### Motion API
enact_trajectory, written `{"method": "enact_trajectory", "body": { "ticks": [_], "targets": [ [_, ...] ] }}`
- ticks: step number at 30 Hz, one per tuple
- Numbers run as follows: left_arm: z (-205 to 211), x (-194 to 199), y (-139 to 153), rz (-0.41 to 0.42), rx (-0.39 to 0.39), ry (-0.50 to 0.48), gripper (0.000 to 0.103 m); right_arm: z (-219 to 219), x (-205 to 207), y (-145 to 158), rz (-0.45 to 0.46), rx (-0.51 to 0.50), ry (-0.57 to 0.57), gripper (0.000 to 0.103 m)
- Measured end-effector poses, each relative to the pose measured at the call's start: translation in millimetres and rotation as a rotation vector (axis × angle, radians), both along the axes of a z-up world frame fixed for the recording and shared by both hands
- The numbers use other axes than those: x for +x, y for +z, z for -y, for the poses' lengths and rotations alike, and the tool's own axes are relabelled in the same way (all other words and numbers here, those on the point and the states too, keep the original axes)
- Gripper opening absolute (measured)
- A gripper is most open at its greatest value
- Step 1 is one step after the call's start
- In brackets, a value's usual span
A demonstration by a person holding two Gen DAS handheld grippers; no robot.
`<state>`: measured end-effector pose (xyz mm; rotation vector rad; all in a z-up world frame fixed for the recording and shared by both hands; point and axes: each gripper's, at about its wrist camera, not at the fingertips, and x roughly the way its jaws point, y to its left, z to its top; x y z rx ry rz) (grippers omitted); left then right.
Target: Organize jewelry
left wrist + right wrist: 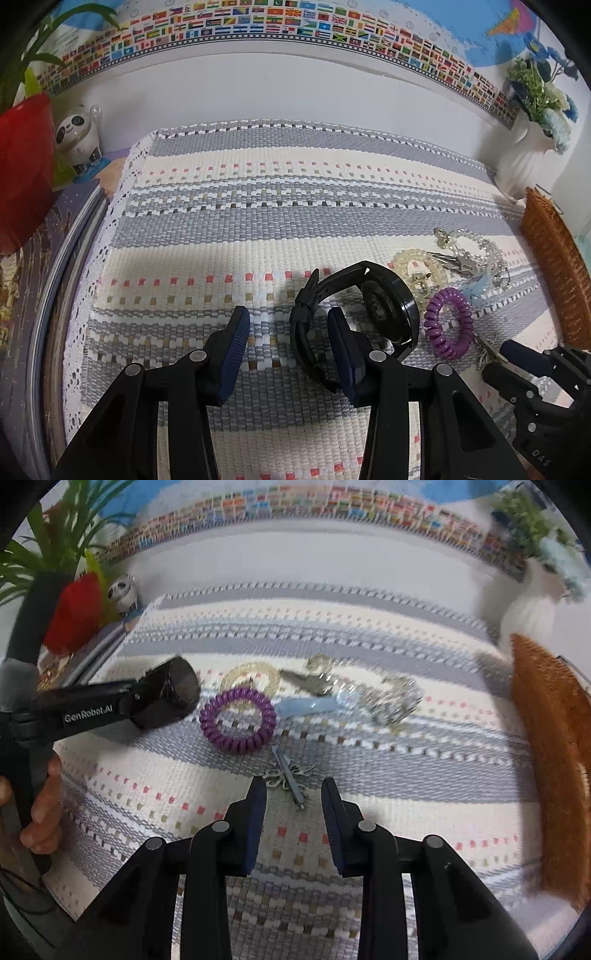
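Note:
A black watch (pixel 354 314) lies on the striped woven mat (pixel 258 221); my open left gripper (pixel 288 321) has its right finger inside the strap loop. A purple coil band (pixel 448 323) lies right of it, also in the right wrist view (pixel 238 720). A clear yellowish coil band (pixel 251 677), a silver clip (pixel 310 681), a light blue piece (pixel 306 707) and a crystal bead bracelet (pixel 391 701) lie beyond. My open right gripper (pixel 293 794) is just above a small silver hairpin (pixel 290 773).
A woven orange basket (pixel 546 738) stands at the mat's right edge. A white vase with blue flowers (pixel 524 147) is at the back right. A red pot (pixel 22 166), a panda figure (pixel 79 140) and a dark book (pixel 44 258) are at the left.

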<state>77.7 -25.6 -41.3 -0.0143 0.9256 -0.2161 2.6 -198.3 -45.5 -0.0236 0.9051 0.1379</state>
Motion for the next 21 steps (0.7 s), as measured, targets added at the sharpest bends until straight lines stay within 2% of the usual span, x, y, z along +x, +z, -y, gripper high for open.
{"method": "enact_trajectory", "body": {
  "ticks": [2,3,4,7,11,14,21],
  "targets": [
    [2,0,0,0.004,0.010,-0.003,0.023,-3,0,0,0.008,-0.023,0.011,0.033],
    [5,0,0,0.005,0.008,-0.014,0.014,-4,1,-1,0.007,-0.032,0.012,0.033],
    [7,-1,1,0.007,0.012,-0.019,0.014,-7,2,-1,0.012,-0.054,0.013,0.032],
    [12,-5,3,0.033,0.050,-0.014,0.014,-14,0,-1,0.021,-0.100,0.034,0.009],
    [11,-11,12,0.060,0.026,-0.021,0.012,-14,-5,0,0.032,-0.098,0.052,0.009],
    [13,-16,17,0.066,0.018,-0.029,0.012,-7,-10,6,0.037,-0.043,0.063,0.009],
    [24,-30,29,0.087,0.009,-0.056,0.012,12,-27,31,0.095,-0.016,0.044,0.008]
  ]
}}
